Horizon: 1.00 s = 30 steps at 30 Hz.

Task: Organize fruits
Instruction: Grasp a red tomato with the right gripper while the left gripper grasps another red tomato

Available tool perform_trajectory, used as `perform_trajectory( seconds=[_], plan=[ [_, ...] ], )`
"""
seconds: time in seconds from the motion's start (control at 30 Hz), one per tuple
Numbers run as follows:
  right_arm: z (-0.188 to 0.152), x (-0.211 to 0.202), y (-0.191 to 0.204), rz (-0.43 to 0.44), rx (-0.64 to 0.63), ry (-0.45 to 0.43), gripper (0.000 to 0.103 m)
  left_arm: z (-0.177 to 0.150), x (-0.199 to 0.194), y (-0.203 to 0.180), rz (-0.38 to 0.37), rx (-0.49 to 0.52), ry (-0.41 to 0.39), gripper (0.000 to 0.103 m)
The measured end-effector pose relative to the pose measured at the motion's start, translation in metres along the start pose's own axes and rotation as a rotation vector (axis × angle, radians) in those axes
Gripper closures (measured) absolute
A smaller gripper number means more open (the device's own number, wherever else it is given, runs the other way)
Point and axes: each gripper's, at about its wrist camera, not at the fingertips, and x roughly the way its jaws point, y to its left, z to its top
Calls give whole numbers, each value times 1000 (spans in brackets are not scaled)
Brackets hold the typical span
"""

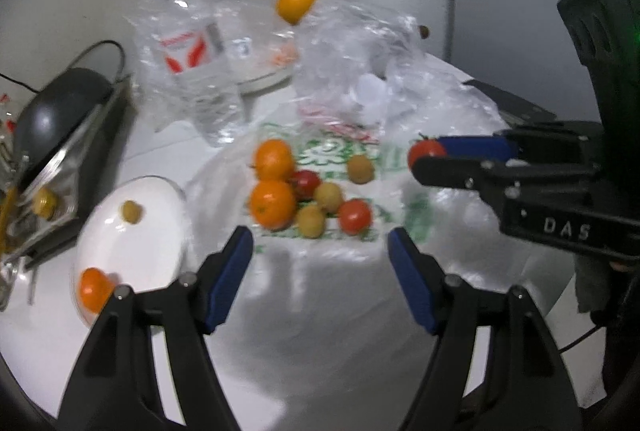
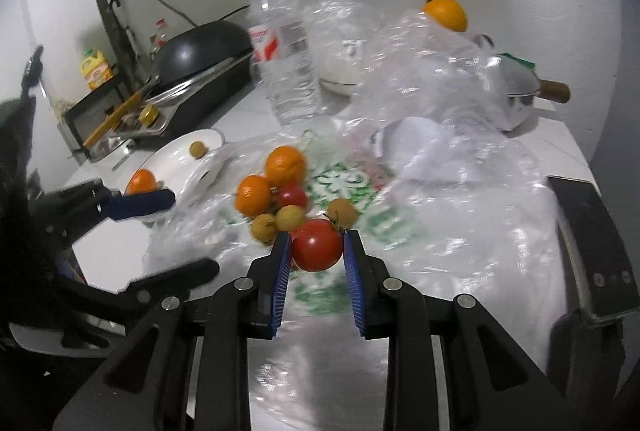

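1. Between the blue pads of your right gripper sits a red tomato; the jaws are closed on it from both sides, and it is held above the printed plastic bag.
2. Your left gripper has its jaws standing apart with nothing between them, and it points over the near edge of that same bag.
3. On the bag lies the remaining pile: two oranges touching each other, a tomato tucked beside them, another tomato at the right end, and three small yellow-brown fruits, one of which sits a little apart.
4. To your left of the bag is a white plate that holds one orange near its front rim and one small yellow-brown fruit toward the back.
5. Behind the pile stands a clear water bottle with a white cap, upright, amid crumpled clear plastic wrap.
6. One more orange rests on top of that crumpled plastic, well apart from the others.
7. At the far left you have a dark pan on a stove.
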Motion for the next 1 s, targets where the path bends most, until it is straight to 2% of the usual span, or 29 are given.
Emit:
perform_trajectory(
  seconds=[0.1,0.17,0.3,0.47,0.7,0.87,1.0],
  plan=[
    [2,-4,-10,-4,8,-7,74,3,13,-8,-32,-3,25,34],
    [2,-5,-17,-3,14,-13,74,4,20,-12,-47,-3,40,44],
    [3,-4,-26,12,16,-17,74,8,34,-19,-62,-4,69,53],
    [3,-1,-30,45,11,-17,74,11,53,-23,-64,1,103,57],
    [3,-1,-36,58,15,-18,74,17,69,-23,-75,-15,110,60],
    [3,-2,-36,49,3,-15,74,20,78,-15,-100,-58,121,74],
    [3,-4,-34,47,-5,-19,74,20,80,-14,-108,-63,118,75]
  ],
)
